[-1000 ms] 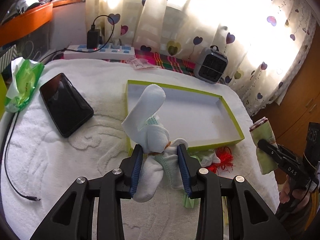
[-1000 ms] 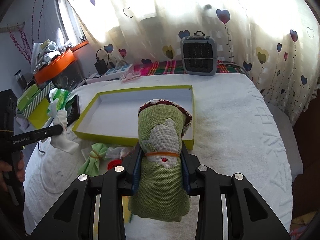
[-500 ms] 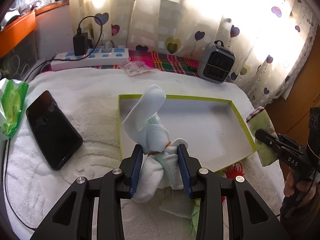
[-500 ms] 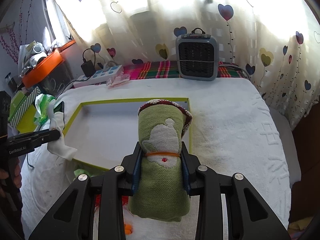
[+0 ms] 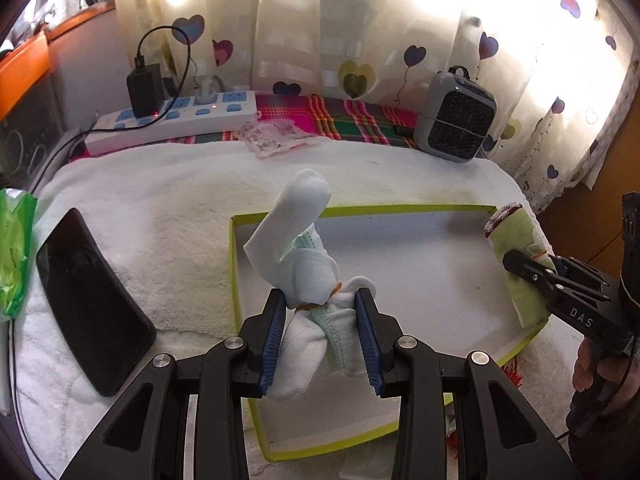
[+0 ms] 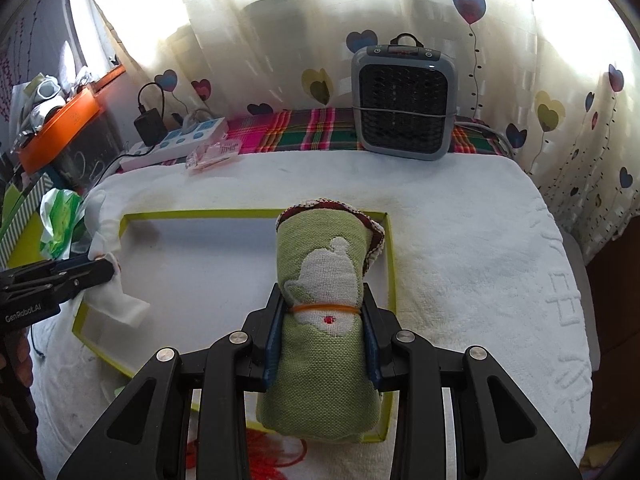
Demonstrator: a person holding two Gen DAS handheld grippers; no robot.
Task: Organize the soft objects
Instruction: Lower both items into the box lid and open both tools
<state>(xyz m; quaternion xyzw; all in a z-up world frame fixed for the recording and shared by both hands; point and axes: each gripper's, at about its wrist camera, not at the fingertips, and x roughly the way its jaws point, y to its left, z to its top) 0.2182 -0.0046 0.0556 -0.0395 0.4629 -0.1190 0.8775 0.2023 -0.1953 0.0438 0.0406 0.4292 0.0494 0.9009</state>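
Frame centre, L gripper (image 5: 320,334): clamps white socks (image 5: 308,280).
R gripper (image 6: 322,336): clamps green roll (image 6: 320,300).
Box (image 5: 400,211): beneath both.

A big white towel (image 6: 460,248) covers the top and fills the middle of both views. A shallow box (image 5: 400,210) with a yellow-green rim lies flat on it, in the middle. A black phone (image 5: 88,300) lies on the towel at the left of the left view. A green and white bag (image 5: 14,248) sits at the far left edge. Along the top of the towel is a bright checked cloth (image 6: 304,130), with a white power strip (image 5: 176,118), small packets (image 5: 268,138) and a grey heater (image 6: 404,100) on it.
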